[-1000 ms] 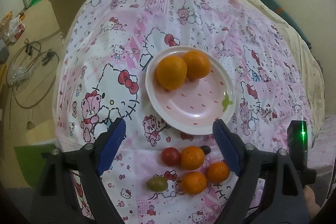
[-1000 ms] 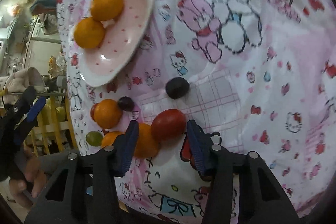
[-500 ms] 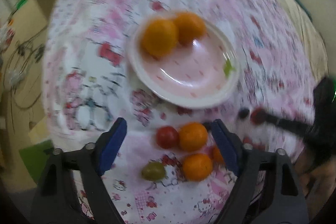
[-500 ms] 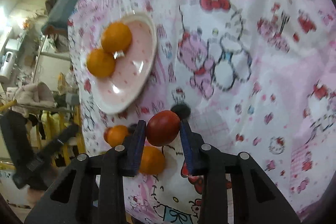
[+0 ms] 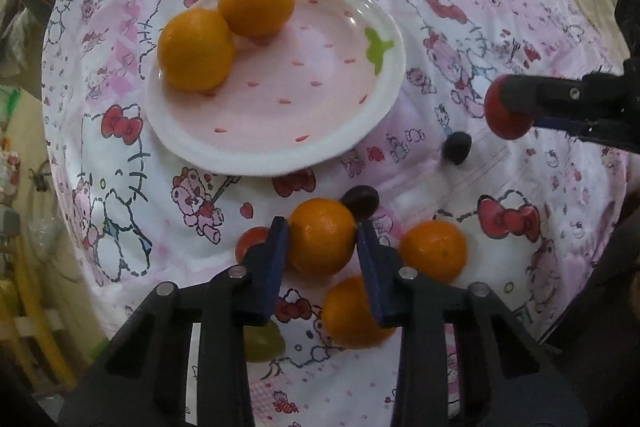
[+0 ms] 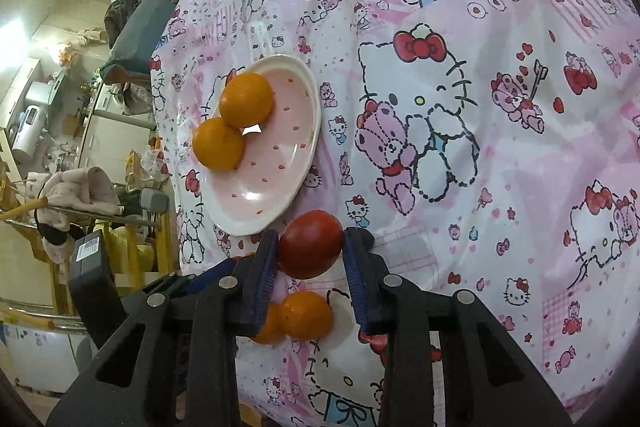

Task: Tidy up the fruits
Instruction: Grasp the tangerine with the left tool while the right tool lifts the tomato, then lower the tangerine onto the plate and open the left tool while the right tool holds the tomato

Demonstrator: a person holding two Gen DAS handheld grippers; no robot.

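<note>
A pink dotted plate holds two oranges on the Hello Kitty cloth. My left gripper is shut on a small orange just in front of the plate. Two more small oranges, a red tomato, a green fruit and two dark grapes lie around it. My right gripper is shut on a red tomato and holds it above the cloth beside the plate; it shows at the right of the left wrist view.
The Hello Kitty cloth covers a round table whose edge falls away at the left. Beyond it stand a chair with clothes, shelves and household clutter. A dark grape touches the held orange.
My left gripper moved in and closed on the small orange. My right gripper closed on the red tomato and lifted it off the cloth toward the plate.
</note>
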